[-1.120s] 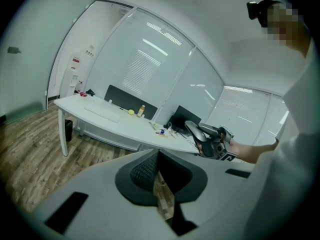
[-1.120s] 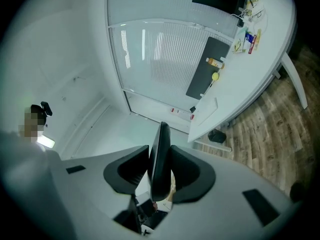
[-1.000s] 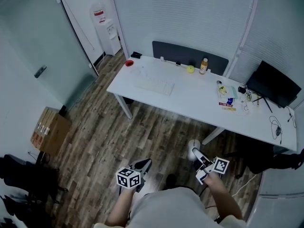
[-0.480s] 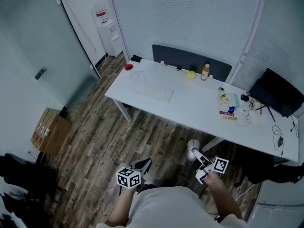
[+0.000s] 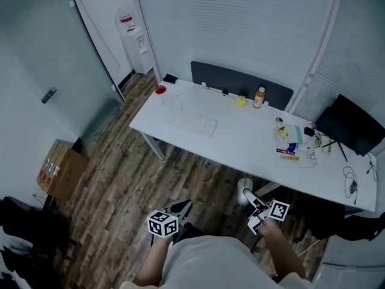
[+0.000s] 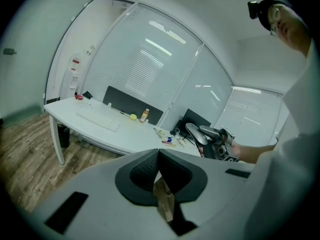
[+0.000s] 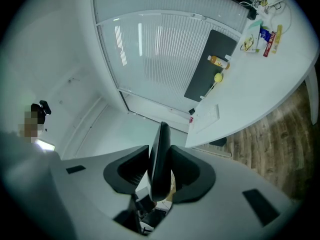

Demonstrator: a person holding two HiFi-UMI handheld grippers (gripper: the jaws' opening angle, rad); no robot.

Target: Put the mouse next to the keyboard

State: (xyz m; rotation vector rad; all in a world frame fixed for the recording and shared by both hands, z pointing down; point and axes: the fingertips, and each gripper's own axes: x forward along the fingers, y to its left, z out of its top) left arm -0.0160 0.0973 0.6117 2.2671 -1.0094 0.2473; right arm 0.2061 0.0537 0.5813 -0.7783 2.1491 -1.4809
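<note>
My right gripper (image 5: 250, 200) is shut on a pale grey mouse (image 5: 244, 188), held low in front of me over the wooden floor. In the right gripper view the mouse (image 7: 159, 156) stands edge-on between the pads. The left gripper view also shows the mouse (image 6: 196, 133) in that gripper. My left gripper (image 5: 182, 209) is shut with nothing in it, its jaws touching (image 6: 159, 155). The white keyboard (image 5: 191, 123) lies on the left half of the long white table (image 5: 240, 144), well ahead of both grippers. The keyboard (image 6: 97, 119) is also seen from the left gripper.
On the table are a yellow ball (image 5: 241, 102), a bottle (image 5: 259, 97), a red item (image 5: 160, 90), small packets (image 5: 286, 138), cables and a black monitor (image 5: 352, 124). A dark panel (image 5: 240, 80) backs the table. A cardboard box (image 5: 60, 168) and water dispenser (image 5: 133, 32) stand left.
The table and floor have shifted slightly in the head view as I walk. Both grippers keep their places in front of me, and the mouse stays gripped.
</note>
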